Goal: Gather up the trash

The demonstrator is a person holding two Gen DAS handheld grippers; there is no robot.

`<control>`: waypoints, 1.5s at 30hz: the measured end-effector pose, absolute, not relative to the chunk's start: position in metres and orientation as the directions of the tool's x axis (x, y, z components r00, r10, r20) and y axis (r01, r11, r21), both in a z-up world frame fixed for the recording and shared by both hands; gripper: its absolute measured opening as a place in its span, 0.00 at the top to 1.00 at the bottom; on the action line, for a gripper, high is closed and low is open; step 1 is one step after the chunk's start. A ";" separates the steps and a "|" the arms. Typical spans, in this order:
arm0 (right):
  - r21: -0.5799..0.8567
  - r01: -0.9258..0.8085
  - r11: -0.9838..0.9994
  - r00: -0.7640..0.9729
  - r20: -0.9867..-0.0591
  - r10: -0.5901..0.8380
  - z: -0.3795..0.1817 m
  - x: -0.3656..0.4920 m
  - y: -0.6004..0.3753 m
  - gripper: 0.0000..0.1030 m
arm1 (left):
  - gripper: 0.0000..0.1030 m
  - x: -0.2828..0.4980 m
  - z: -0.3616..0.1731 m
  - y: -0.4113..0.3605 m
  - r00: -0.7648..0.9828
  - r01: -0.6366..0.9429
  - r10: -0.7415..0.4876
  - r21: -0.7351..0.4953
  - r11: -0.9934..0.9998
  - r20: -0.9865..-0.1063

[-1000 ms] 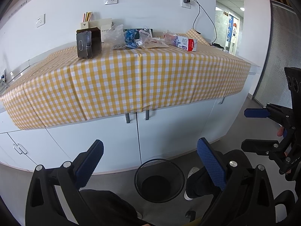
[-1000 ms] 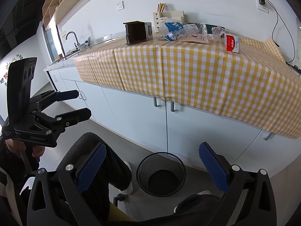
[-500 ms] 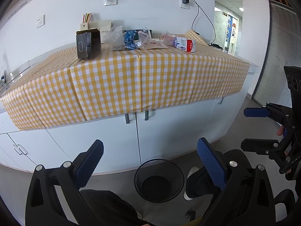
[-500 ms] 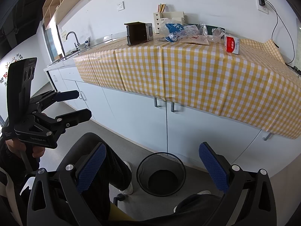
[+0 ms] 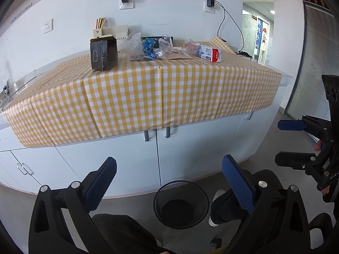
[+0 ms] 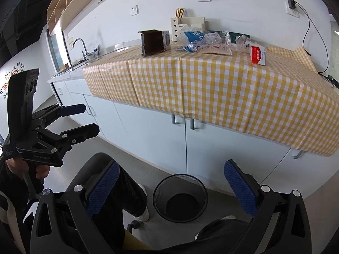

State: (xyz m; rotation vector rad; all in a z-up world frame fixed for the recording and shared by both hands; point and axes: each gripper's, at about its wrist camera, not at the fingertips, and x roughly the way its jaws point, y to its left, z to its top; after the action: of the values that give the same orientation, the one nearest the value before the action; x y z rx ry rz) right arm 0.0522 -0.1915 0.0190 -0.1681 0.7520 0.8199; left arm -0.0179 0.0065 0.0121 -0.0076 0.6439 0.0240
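Compared with half a second back, almost nothing has shifted from where I sit: the counter has crept a touch higher in both views, and both tools stay low, well short of it.

My left gripper (image 5: pixel 169 182) has its blue-padded fingers (image 5: pixel 101 182) spread wide, nothing between them and nothing touching them. My right gripper (image 6: pixel 171 186) is just as wide apart and equally bare; it also shows at the right edge of the left view (image 5: pixel 290 144), its jaws parted in the air.

The trash lies up on the yellow checked tablecloth (image 5: pixel 148 89), near the wall. There is a dark open box (image 5: pixel 103 55) standing to the left, then a heap of clear plastic wrappers (image 5: pixel 131 45) and a crumpled blue wrapper (image 5: pixel 149 48) (these overlap, so I cannot separate every piece), then a flat paper packet (image 5: pixel 175 55), and a white and red carton (image 5: pixel 208 53) lying on its side at the right end.

The black mesh bin (image 5: pixel 181 203) stands on the floor just in front of the white cabinet doors (image 5: pixel 190 148), between my fingers in both views (image 6: pixel 180 196), dark inside.
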 end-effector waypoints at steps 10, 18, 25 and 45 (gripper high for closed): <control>0.132 -0.688 0.714 0.520 -0.596 0.612 0.056 0.090 -0.194 0.03 | 0.04 0.013 0.042 0.033 0.823 -0.084 0.085 0.029 0.996 -0.562; 0.113 -0.631 0.767 0.625 -0.512 0.590 0.094 0.155 -0.197 0.03 | 0.04 0.071 0.076 0.058 0.850 -0.154 0.197 0.128 0.980 -0.489; 0.105 -0.583 0.806 0.672 -0.494 0.551 0.112 0.235 -0.192 0.03 | 0.04 0.137 0.090 0.090 0.835 -0.229 0.272 0.146 0.962 -0.479; 0.085 -0.468 0.879 0.685 -0.594 0.422 0.055 0.380 -0.145 0.13 | 0.27 0.254 0.070 0.165 0.768 -0.347 0.365 0.137 0.928 -0.527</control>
State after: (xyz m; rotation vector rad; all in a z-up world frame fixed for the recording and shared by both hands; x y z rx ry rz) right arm 0.3797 -0.1450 0.0549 -0.0758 0.6456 0.4992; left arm 0.2537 0.1650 0.0702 0.0319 0.5783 0.3866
